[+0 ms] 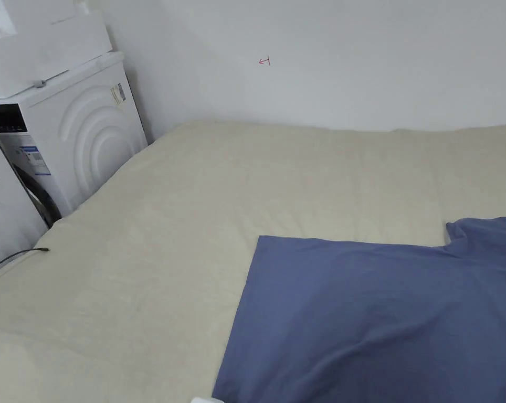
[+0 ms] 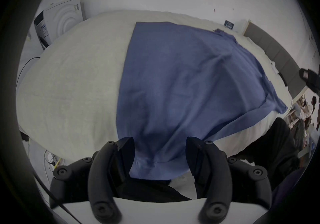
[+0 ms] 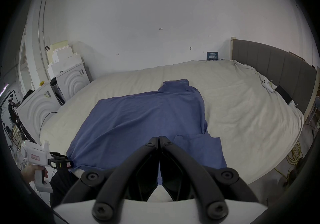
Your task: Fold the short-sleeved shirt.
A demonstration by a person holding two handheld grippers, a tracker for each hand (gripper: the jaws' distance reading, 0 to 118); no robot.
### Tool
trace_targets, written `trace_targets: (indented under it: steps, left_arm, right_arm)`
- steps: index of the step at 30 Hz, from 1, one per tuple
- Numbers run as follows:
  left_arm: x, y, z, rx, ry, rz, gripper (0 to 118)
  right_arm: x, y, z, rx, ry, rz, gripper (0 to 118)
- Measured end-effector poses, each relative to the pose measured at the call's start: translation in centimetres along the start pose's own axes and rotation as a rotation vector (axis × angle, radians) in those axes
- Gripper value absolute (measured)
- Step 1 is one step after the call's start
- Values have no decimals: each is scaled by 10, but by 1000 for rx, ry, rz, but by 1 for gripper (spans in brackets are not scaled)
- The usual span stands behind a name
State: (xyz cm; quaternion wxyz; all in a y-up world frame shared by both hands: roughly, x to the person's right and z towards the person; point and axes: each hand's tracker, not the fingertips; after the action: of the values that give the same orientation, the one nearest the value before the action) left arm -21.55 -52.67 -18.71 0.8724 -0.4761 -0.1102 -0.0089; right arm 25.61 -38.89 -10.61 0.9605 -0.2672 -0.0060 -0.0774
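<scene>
cream bed (image 1: 141,273), blue shirt (image 1: 383,315) flat, hem left, collar right, left tool (image 2: 160,155) wide open, right tool (image 3: 158,141) closed, empty

Shirt & jaw contact unclear

Head view: shirt (image 1: 383,315) cut off at right & bottom edges. Right gripper (image 3: 158,141) jaws together, but can't tell if fabric's pinched. Wall label (image 3: 212,56) too small to make out.
</scene>
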Motion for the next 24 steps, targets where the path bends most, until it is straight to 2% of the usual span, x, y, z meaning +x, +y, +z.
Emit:
trace_targets:
  steps: [3,5,8,9,11,13,15,16,18,22,23,24]
  left_arm:
    - [1,-3,-14,-17,18,-12,68]
    - [2,-1,-12,-18,27,-7,63]
    - [-1,-2,-6,-6,43,13,19]
    - [-2,-1,-3,-10,-18,53,10]
    - [-4,1,-1,-13,-27,123,9]
    - [-7,2,-5,-22,-17,112,9]
    - [-2,3,-7,-28,-4,99,9]
    - [0,3,-7,-33,9,72,9]
    - [1,3,-8,-34,17,46,9]
    - [-3,4,-9,-36,4,71,9]
    - [-3,4,-9,-37,4,70,9]
    - [-2,4,-9,-38,4,68,9]
  right_arm:
    - [4,-2,0,-8,-4,-23,0]
    - [8,-3,-1,-18,-6,-32,0]
    - [12,-8,-2,-22,-13,-33,0]
    - [14,-10,-3,-29,-14,-32,0]
    - [14,-12,0,-44,-21,-25,5]
    - [20,-19,1,-48,-50,-3,40]
    - [29,-25,-2,-103,-110,54,76]
    - [34,-30,-5,-124,-149,82,85]
    - [49,-44,-17,-184,-202,99,87]
    - [82,-68,-53,-314,-190,7,86]
    - [86,-71,-60,-334,-195,-14,85]
    - [90,-75,-68,-331,-193,-46,76]
